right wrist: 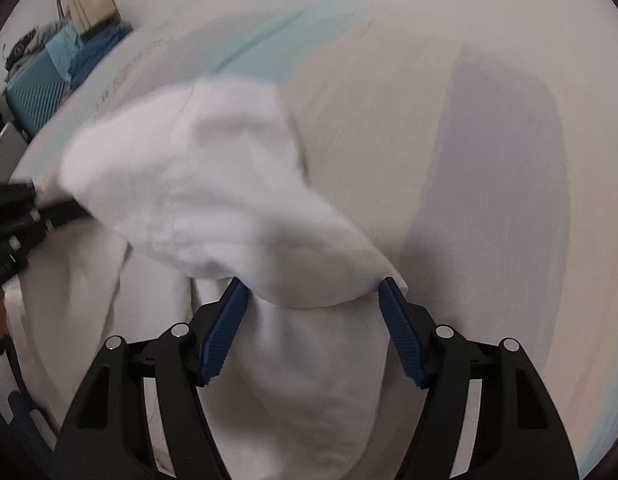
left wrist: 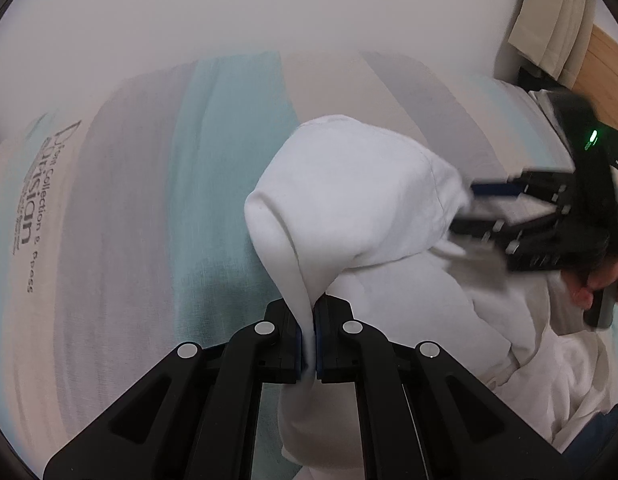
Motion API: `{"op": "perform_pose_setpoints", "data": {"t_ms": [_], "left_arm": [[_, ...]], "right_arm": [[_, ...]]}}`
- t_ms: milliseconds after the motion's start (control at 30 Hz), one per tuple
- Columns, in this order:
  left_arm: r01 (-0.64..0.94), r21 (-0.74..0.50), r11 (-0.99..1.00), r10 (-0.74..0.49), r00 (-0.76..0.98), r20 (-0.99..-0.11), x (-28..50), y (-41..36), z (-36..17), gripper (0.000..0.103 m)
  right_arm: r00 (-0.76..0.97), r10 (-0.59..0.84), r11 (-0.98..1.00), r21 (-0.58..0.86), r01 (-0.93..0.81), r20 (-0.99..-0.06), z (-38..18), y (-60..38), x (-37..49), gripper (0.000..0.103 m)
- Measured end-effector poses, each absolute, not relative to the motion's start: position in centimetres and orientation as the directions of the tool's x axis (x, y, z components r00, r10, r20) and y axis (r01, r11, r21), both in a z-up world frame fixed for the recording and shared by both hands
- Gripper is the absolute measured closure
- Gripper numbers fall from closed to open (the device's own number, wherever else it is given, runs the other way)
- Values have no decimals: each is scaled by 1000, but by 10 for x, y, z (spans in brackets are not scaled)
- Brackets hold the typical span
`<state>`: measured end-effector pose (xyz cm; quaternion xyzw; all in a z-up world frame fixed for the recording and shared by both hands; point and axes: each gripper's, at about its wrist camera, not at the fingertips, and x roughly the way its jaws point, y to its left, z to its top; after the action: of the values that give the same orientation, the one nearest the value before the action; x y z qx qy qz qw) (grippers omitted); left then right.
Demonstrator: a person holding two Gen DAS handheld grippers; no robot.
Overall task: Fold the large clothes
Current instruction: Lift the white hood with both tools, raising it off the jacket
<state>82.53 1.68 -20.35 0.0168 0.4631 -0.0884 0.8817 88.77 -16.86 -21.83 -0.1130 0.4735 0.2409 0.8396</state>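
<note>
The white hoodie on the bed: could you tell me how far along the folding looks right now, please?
Done: nothing looks folded yet; the white hoodie lies bunched on the striped sheet. In hand: the left gripper is shut on the hood's edge, lifting it, while the right gripper is open with its blue pads either side of the cloth. Left: a second grip, then spreading it flat and making the folds.

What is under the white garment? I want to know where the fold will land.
A striped bedsheet, teal, grey and beige, lies under the white garment, which the left gripper pinches. The sheet directly beneath the bunched cloth is covered.
</note>
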Motion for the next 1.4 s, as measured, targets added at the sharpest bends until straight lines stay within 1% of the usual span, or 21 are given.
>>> {"op": "perform_pose_setpoints", "data": {"t_ms": [33,167,200,233,400,467,500,533,600,633,700,733,767,800,867,1000,1200,1400], "left_arm": [[178,-45,983,-137,554,-821,827,14,-205,100],[176,-43,983,-135,553,-822,829,17,-207,100],[175,-45,984,-136,552,-823,830,16,-207,100],[174,-47,984,-137,551,-824,831,17,-207,100],[180,-40,983,-134,549,-825,833,18,-207,100],[179,-39,983,-132,546,-827,834,17,-208,100],[179,-37,983,-130,544,-829,834,17,-208,100],[179,-35,983,-129,544,-829,835,16,-208,100],[174,-37,984,-127,542,-831,836,16,-209,100],[173,-38,984,-127,541,-831,836,15,-209,100],[167,-40,985,-125,538,-833,838,15,-210,100],[163,-41,986,-124,537,-834,839,14,-210,100],[156,-45,987,-123,537,-835,839,14,-209,100],[149,-51,987,-125,539,-833,839,14,-208,100],[142,-59,988,-128,549,-826,838,11,-204,101],[159,-54,986,-138,583,-801,825,6,-191,101],[179,-36,983,-145,641,-754,796,-3,-158,101],[211,-4,977,-155,703,-694,749,-21,-117,101]], "right_arm": [[448,292,855,21,-518,-845,-216,-171,889,25],[445,274,842,-10,-539,-853,-215,-174,894,25],[441,284,843,3,-537,-852,-214,-175,895,22],[409,303,843,41,-536,-861,-216,-177,897,21],[306,371,831,166,-531,-877,-233,-177,907,21],[292,375,825,173,-538,-880,-237,-175,905,23],[285,380,819,177,-546,-880,-239,-172,902,29],[275,381,812,178,-556,-883,-240,-167,900,33],[275,372,801,157,-577,-887,-242,-159,895,54],[268,370,799,157,-580,-890,-243,-155,893,58],[280,341,817,135,-561,-898,-245,-150,892,77],[281,342,824,142,-549,-897,-243,-148,891,84],[292,331,829,128,-545,-897,-242,-147,889,93],[305,319,835,114,-538,-897,-239,-146,886,98],[316,324,843,120,-524,-892,-233,-145,878,98],[407,292,862,55,-503,-865,-214,-146,857,99],[585,237,893,-64,-446,-776,-168,-162,805,99],[686,210,899,-139,-416,-696,-130,-173,749,99]]}}
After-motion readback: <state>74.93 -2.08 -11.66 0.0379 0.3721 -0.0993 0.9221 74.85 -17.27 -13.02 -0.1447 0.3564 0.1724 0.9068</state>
